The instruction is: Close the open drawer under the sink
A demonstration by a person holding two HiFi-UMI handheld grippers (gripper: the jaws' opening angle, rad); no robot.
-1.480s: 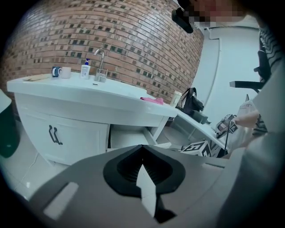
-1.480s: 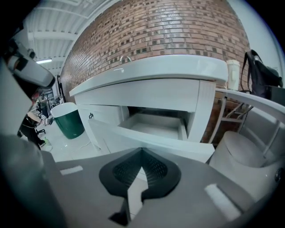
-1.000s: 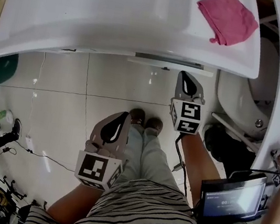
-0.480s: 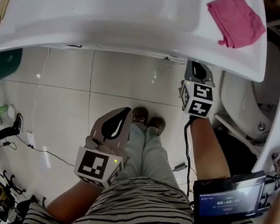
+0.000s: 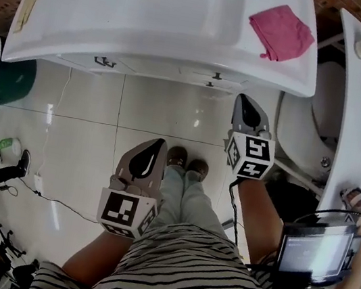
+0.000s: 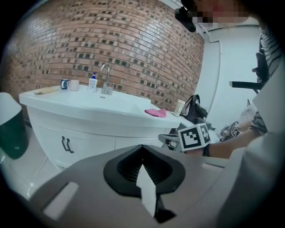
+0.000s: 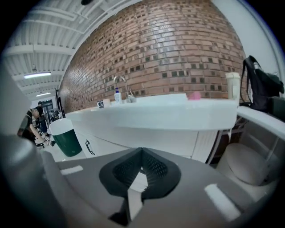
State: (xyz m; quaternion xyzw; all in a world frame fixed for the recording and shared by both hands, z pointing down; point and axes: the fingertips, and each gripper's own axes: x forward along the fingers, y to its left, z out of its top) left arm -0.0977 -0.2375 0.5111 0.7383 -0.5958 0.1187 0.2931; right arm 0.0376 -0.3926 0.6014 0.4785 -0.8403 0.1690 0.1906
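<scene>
Behind the sink basin (image 6: 89,106), a faucet (image 6: 106,76), gripper views only.

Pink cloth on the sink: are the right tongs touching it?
Apart. Head view: crumpled pink cloth lies on the white sink top; right tongs hang outside its rim.

White table (image 5: 70,26) with sink (image 5: 168,15): pink cloth (image 5: 281,31) on right side; bottle (image 6: 93,83), cup (image 6: 74,84) back-left by faucet (image 6: 105,76).

Cloth (image 5: 282,30) on sink (image 5: 165,31), right side. Faucet (image 6: 105,76) and bottle (image 6: 92,83) at sink's back left. Cabinet (image 5: 179,73) under sink. Bin (image 5: 11,81) left of sink, toilet (image 5: 308,120) right. Left gripper (image 5: 160,145) and right gripper (image 5: 242,101) in front of sink, right nearer.
</scene>
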